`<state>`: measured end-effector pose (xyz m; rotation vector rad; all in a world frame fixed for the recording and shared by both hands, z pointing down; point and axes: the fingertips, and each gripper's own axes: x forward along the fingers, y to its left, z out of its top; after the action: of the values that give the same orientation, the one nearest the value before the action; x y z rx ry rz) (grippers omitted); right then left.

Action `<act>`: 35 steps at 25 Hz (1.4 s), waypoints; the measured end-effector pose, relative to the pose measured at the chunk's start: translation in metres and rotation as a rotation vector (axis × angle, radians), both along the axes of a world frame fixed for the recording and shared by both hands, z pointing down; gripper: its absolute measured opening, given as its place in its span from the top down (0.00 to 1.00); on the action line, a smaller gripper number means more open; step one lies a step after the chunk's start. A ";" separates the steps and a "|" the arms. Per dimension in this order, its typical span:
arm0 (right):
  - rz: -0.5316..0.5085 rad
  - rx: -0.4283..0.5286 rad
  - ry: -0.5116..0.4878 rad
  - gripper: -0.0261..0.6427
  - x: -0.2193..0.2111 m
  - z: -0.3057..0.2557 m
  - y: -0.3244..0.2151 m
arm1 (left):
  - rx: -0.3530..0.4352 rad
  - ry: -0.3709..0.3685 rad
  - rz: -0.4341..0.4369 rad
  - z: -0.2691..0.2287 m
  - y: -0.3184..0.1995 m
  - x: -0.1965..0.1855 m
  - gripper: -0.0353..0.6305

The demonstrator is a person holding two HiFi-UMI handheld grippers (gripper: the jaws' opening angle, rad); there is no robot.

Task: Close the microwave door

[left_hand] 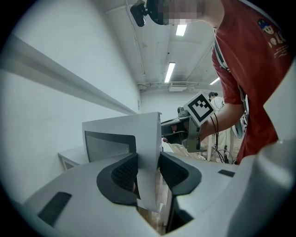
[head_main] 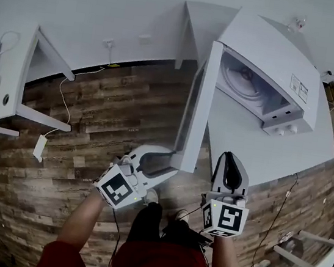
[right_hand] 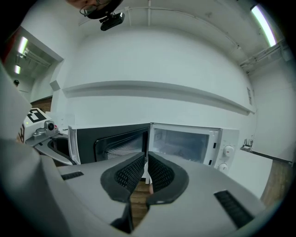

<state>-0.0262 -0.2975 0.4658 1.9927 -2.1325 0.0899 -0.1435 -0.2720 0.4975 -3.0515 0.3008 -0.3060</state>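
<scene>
A white microwave [head_main: 268, 70] stands on a white table [head_main: 245, 147] with its door [head_main: 196, 109] swung wide open toward me. My left gripper [head_main: 172, 161] is at the door's free edge. In the left gripper view the door [left_hand: 138, 139] sits between the two pads, and both press on it. My right gripper [head_main: 232, 163] hovers over the table's front edge, to the right of the door, shut with nothing in it. The right gripper view looks past the shut pads [right_hand: 132, 173] at the open cavity [right_hand: 185, 143] and the door's dark window [right_hand: 108, 141].
Another white table [head_main: 13, 89] stands at the left, with a power strip [head_main: 40, 146] and its cable on the wooden floor. At the right edge are a white frame [head_main: 322, 256] and a black cable [head_main: 273, 231]. A white wall runs behind the microwave.
</scene>
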 end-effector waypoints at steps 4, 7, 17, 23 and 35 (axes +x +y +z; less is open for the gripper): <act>0.043 0.026 -0.014 0.89 0.022 -0.004 0.013 | 0.009 -0.003 -0.031 0.001 0.005 0.020 0.70; 0.058 0.040 -0.026 0.89 0.036 -0.005 0.021 | 0.016 -0.007 -0.078 0.001 0.009 0.038 0.70; 0.063 0.065 -0.062 0.89 0.112 -0.009 0.036 | 0.043 0.020 -0.264 -0.002 0.016 0.108 0.70; 0.035 0.059 -0.070 0.89 0.155 -0.006 0.036 | 0.034 0.024 -0.338 -0.004 0.012 0.153 0.70; 0.059 0.063 -0.088 0.89 0.224 -0.008 0.025 | 0.042 0.035 -0.369 -0.007 -0.008 0.230 0.72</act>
<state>0.1978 -0.2725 0.4580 2.1252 -2.1549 0.1238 0.0869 -0.2796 0.4902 -2.9465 0.8631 -0.2591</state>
